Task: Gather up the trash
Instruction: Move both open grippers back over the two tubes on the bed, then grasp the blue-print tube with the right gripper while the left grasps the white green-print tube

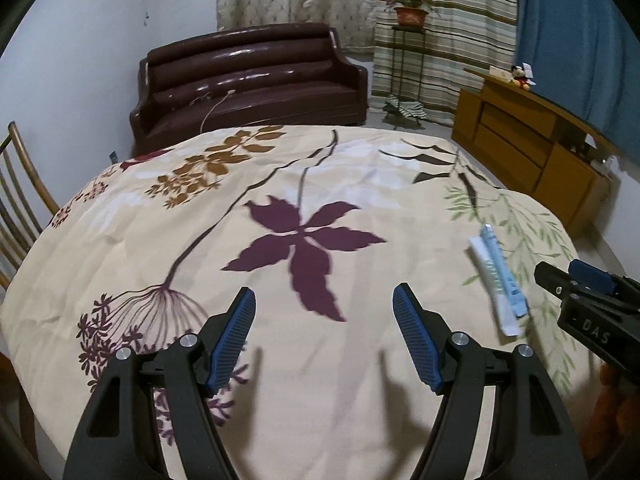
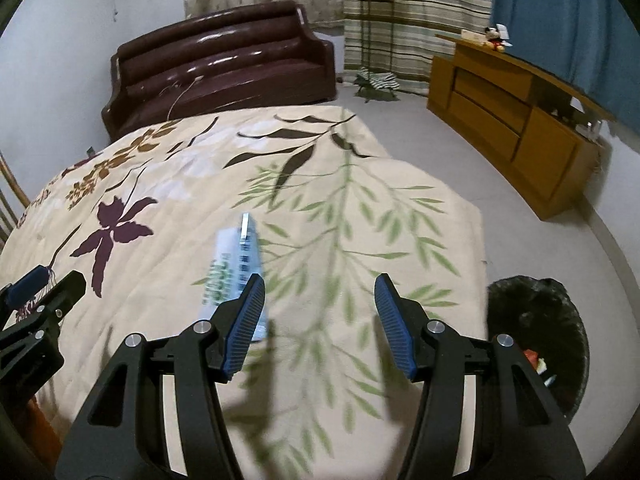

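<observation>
Both hand-held grippers, left point(image 1: 324, 304) and right point(image 2: 320, 294), gape empty; flat wrappers point(image 2: 236, 272) at frame centre-left could slide on the worktop's cloth point(image 2: 328, 152), missing the bin point(image 2: 560, 320).

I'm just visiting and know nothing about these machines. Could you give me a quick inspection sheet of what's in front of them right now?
Surface: table under a floral cloth, mostly bare.
Job's things: white-and-blue wrappers lying on the cloth; black-lined trash bin on the floor beside the table, some trash already inside.
Clutter: nothing seen.
Grippers: left gripper open and empty over the cloth; right gripper open and empty, the wrappers just by its left finger.
Cables: a thin cord lying on the sofa.
Surroundings: brown sofa, wooden cabinet, potted plant on a stand, curtains, chair at left.
</observation>
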The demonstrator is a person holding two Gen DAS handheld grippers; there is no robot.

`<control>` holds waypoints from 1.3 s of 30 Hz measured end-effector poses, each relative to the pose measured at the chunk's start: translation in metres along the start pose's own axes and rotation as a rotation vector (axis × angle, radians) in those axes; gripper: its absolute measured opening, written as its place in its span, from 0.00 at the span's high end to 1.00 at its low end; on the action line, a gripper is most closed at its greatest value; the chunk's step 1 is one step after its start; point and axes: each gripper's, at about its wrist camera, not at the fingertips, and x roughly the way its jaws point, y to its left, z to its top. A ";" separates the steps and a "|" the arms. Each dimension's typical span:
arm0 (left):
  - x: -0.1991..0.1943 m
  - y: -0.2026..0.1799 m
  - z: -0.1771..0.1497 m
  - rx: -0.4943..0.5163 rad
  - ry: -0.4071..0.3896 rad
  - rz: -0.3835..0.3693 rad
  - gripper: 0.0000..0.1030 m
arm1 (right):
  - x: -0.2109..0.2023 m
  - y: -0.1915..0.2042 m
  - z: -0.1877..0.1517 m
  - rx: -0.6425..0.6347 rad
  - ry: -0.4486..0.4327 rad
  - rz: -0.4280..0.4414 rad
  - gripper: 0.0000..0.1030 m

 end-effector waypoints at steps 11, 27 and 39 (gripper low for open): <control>0.008 0.019 -0.003 -0.040 0.022 -0.003 0.33 | 0.023 0.025 0.006 -0.044 0.047 -0.002 0.46; 0.013 0.015 -0.004 -0.042 0.032 -0.027 0.33 | 0.032 0.031 0.007 -0.075 0.079 -0.007 0.81; 0.010 -0.027 0.000 0.007 0.030 -0.081 0.33 | 0.018 0.003 0.003 -0.030 0.057 -0.009 0.81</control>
